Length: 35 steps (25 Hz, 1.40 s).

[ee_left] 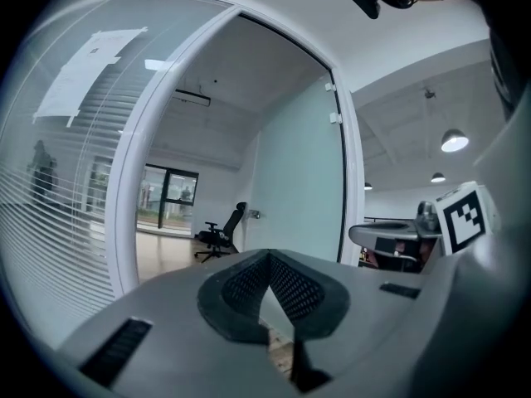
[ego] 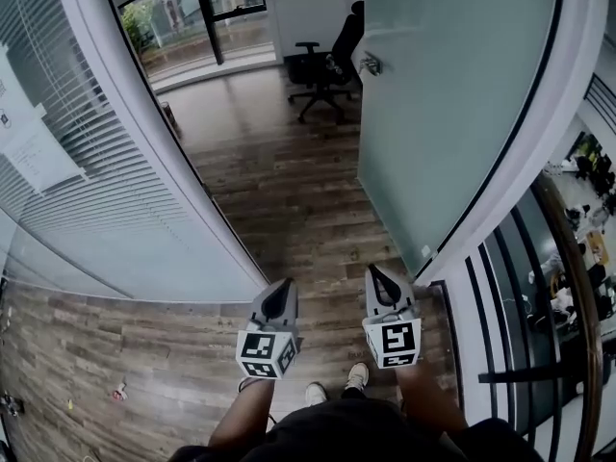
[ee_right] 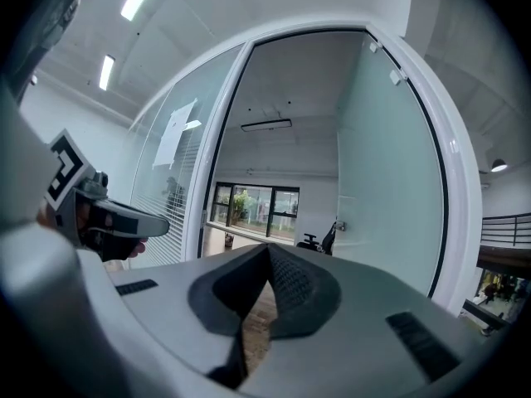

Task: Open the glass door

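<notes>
Already open: the glass door (ego: 452, 94) stands swung into the room

The person waits at the threshold with both tools held level. The left gripper (ego: 285, 287) has its jaws pressed together on nothing, and so does the right gripper (ego: 375, 275). The door lies ahead and to the right of them. It is an upright panel turned inward, with its near edge at the white frame (ego: 500, 210) just beside the right gripper. Its handle (ego: 372, 64) is on the far edge, out towards the office chair (ego: 327, 61). The right hand is plainly the nearer one. I judge little is left to do, save perhaps pushing the panel wider.
</notes>
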Each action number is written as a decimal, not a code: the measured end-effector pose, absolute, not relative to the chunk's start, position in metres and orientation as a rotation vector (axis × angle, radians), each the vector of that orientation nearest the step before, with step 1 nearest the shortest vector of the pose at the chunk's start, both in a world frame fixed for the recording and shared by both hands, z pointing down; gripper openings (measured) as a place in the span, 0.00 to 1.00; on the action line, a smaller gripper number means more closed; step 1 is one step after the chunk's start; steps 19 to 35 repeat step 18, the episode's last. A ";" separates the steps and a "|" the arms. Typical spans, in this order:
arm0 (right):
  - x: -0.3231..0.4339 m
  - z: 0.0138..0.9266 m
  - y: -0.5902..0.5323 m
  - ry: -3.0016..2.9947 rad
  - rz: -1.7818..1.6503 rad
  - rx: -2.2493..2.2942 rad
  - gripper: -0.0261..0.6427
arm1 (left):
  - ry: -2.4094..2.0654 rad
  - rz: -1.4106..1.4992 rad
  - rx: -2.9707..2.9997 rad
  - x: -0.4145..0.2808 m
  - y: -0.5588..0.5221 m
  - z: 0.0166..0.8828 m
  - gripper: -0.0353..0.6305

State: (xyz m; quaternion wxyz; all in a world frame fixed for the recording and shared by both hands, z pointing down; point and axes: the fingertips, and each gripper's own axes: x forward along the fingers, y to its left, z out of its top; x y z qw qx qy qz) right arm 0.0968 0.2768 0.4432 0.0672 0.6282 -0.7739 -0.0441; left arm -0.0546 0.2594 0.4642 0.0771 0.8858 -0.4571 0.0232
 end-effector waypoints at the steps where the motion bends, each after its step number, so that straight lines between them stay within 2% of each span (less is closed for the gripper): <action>1: 0.090 0.443 0.281 -2.328 -0.135 1.899 0.06 | -1.369 0.062 2.651 -0.062 0.262 0.464 0.05; 8: 0.042 0.443 0.327 -2.298 -0.154 1.931 0.06 | -1.324 0.016 2.664 -0.100 0.307 0.461 0.05; 18: 0.015 0.452 0.341 -2.287 -0.191 1.940 0.06 | -1.288 0.010 2.708 -0.121 0.323 0.469 0.05; 35: 0.015 0.452 0.341 -2.287 -0.191 1.940 0.06 | -1.288 0.010 2.708 -0.121 0.323 0.469 0.05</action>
